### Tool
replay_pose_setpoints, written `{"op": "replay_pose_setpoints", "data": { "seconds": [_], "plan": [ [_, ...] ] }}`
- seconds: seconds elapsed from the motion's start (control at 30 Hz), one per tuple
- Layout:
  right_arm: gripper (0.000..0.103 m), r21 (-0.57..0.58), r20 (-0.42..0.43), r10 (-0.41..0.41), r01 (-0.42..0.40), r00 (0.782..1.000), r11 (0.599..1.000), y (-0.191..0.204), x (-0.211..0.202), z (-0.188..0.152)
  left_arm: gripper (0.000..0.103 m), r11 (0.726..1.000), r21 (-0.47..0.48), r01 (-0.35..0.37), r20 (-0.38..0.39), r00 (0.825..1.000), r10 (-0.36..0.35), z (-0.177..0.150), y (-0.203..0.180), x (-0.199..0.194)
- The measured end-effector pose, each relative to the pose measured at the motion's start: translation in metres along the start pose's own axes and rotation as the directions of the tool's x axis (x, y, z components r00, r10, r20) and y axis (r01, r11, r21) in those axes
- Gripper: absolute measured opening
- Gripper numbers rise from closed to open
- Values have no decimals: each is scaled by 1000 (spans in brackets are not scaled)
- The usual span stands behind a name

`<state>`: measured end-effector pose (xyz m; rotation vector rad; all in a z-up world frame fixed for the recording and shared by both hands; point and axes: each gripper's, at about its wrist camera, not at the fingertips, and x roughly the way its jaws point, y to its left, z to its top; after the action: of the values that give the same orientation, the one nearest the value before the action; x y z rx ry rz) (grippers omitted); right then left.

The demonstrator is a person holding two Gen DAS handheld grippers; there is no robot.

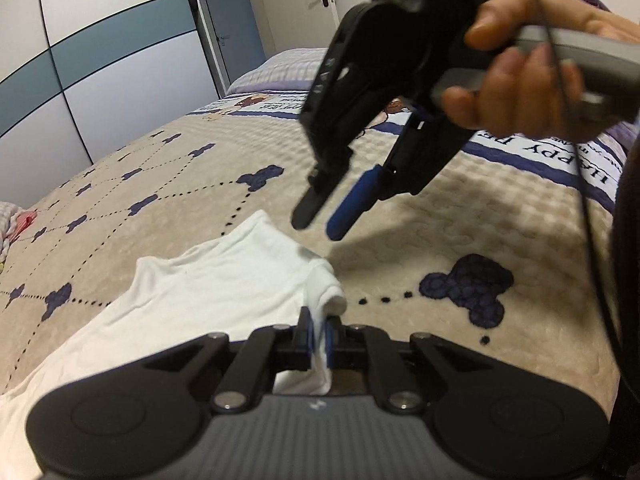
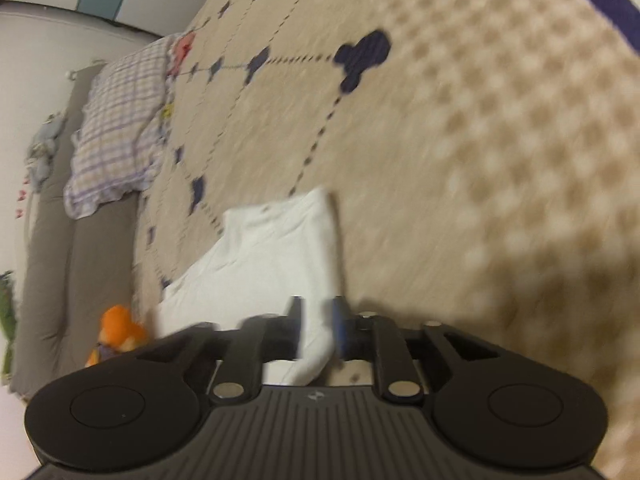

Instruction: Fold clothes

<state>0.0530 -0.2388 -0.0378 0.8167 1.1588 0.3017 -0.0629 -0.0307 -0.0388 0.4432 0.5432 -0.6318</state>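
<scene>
White garment [image 1: 224, 280]: a white T-shirt or similar top, lying partly folded on the beige quilted bedspread [image 1: 440, 220] of a bed; which part of it is which is hard to tell.
Landmark: everything below is placed relative to the white garment.
Left tongs [image 1: 319, 334]: closed on a bunched edge of the garment at its near right corner; white cloth is pinched between the blue pads.
Right tongs [image 1: 322, 218]: above and just beyond the garment's far right edge, held in a hand [image 1: 532, 80]; the jaws stand apart and nothing is gripped. In the right wrist view the right tongs [image 2: 318, 328] show white cloth in the gap, but the pads do not press on it.
Bedspread pattern: dark blue bear shapes [image 1: 468, 288] and dotted lines run on both sides of the garment.
Checked pillow [image 2: 116, 128]: well beyond the garment, toward the bed's far end.
Orange plush toy [image 2: 118, 332]: off the garment's left side, at the mattress edge.
Stage (judgement): one corner is secured, the other tongs are free.
Risk: the left pinch holds only a thin bunch, so a sharp pull could slip it out.
Risk: lifting one corner alone could drag the cloth and undo the fold already made.
Risk: the plush bedspread may catch the cloth and wrinkle it.
</scene>
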Motion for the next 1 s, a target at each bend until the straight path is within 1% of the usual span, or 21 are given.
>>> {"op": "replay_pose_setpoints", "data": {
  "seconds": [0.23,0.37,0.43,0.47,0.5,0.53,0.7,0.87,1.0],
  "plan": [
    [34,-11,4,-7,7,1000,1000,2,29,12,6,999,-34,-12,19,1000,13,-5,3,-8],
    [34,-14,27,17,-16,999,1000,7,43,16,6,998,-52,-19,26,999,21,-7,5,-12],
    [32,-15,55,15,-15,998,1000,10,46,15,6,998,-62,-24,30,999,26,-7,6,-15],
    [30,-21,73,12,-10,997,1000,12,46,14,6,997,-70,-25,37,999,28,-6,7,-17],
    [18,-34,89,8,-5,996,999,14,45,14,6,997,-77,-26,47,998,30,-5,7,-19],
    [9,-52,102,4,2,995,999,17,45,13,5,996,-79,-27,57,998,32,-3,7,-21],
    [8,-83,136,18,-7,991,997,18,34,12,5,996,-81,-35,92,995,43,8,1,-28],
    [7,-60,160,46,-37,986,998,10,17,17,5,995,-94,-31,101,994,41,20,-7,-29],
    [7,-31,182,53,-48,982,998,4,0,21,5,993,-114,-11,112,993,24,30,-15,-28]
  ]
}}
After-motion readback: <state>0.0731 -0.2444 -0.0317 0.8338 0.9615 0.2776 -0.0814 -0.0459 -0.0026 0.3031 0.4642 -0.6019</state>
